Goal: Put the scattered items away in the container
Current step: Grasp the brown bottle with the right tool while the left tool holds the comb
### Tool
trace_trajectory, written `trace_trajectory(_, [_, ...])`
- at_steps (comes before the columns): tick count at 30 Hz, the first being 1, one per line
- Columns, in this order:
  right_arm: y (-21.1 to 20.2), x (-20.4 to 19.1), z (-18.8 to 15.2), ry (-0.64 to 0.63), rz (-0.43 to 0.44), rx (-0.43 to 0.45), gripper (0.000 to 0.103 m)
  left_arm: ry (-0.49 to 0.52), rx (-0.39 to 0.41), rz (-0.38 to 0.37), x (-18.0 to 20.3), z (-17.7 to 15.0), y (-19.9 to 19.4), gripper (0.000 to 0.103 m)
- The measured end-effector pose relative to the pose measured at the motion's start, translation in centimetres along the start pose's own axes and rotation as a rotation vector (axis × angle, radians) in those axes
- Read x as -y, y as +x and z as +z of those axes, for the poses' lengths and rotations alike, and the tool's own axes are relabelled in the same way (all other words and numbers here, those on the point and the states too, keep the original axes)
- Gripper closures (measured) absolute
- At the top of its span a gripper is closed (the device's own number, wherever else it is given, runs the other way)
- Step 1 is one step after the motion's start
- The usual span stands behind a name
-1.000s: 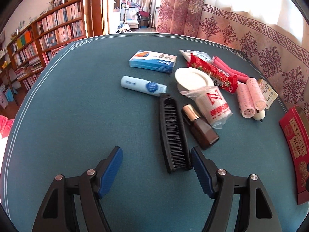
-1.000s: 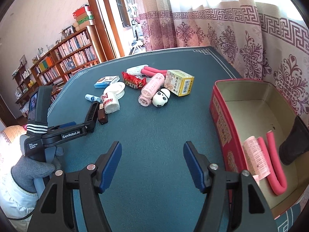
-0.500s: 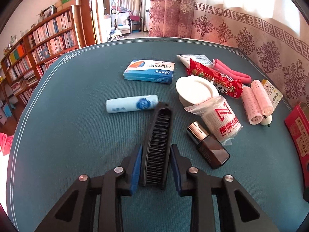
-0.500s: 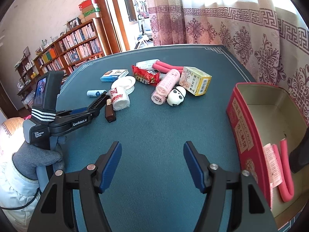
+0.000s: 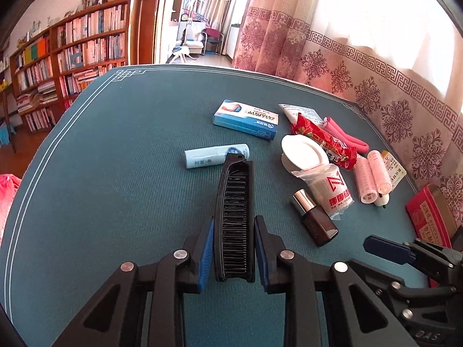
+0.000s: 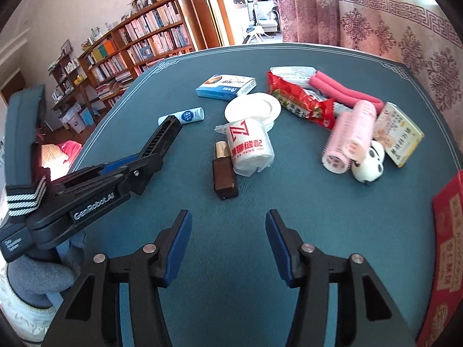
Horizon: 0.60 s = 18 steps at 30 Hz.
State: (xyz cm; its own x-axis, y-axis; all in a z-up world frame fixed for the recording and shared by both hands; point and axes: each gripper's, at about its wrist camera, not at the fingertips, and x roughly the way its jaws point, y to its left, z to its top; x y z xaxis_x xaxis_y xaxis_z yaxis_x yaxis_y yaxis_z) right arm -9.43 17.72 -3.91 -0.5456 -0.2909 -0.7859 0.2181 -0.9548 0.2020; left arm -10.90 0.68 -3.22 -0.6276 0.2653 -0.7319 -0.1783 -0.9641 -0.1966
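The left claw is clamped on the near end of the black comb, blue pads pressed flat to its two long sides, teeth facing up. The comb is a stiff, light plastic bar, so a grip across its width suits it; held this near one end, though, the far end acts as a lever and may droop or twist if the pads slip on the smooth plastic. Whether it is clear of the table or resting on it is hard to judge from here.

The right claw hangs wide and empty over bare cloth, pointing at the brown bottle just beyond it. That one looks like glass with a metal cap: heavier, slick and breakable, best taken across its flat sides.

Beyond lie a wrapped roll, a white tube, a blue box and pink rollers. The red tin stands at the right edge.
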Motion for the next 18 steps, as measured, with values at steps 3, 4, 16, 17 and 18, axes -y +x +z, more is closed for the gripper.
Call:
trace_trajectory(3, [1.8,-0.3,1.1,-0.014,-0.017,-0.018,0.053,-0.008,0.0,-0.01,-0.2,-0.1,0.0,0.076])
trace_trajectory(4, [2.3,-0.3,1.4,-0.017,-0.019,-0.024,0.056,-0.01,0.0,-0.014,-0.2,-0.1,0.1,0.076])
trace_trajectory(16, [4.5,-1.6,2.9,-0.083,-0.088,-0.007,0.081,-0.024,-0.008,-0.034,-0.4,-0.4,0.4,0.076])
trace_trajectory(17, [4.4,-1.7,2.7,-0.092,-0.096,-0.004,0.081,-0.024,-0.007,-0.035,-0.4,-0.4,0.3,0.076])
trace_trajectory(18, [4.3,-1.8,2.5,-0.096,-0.102,-0.003,0.081,-0.023,-0.005,-0.036,-0.3,-0.4,0.2,0.076])
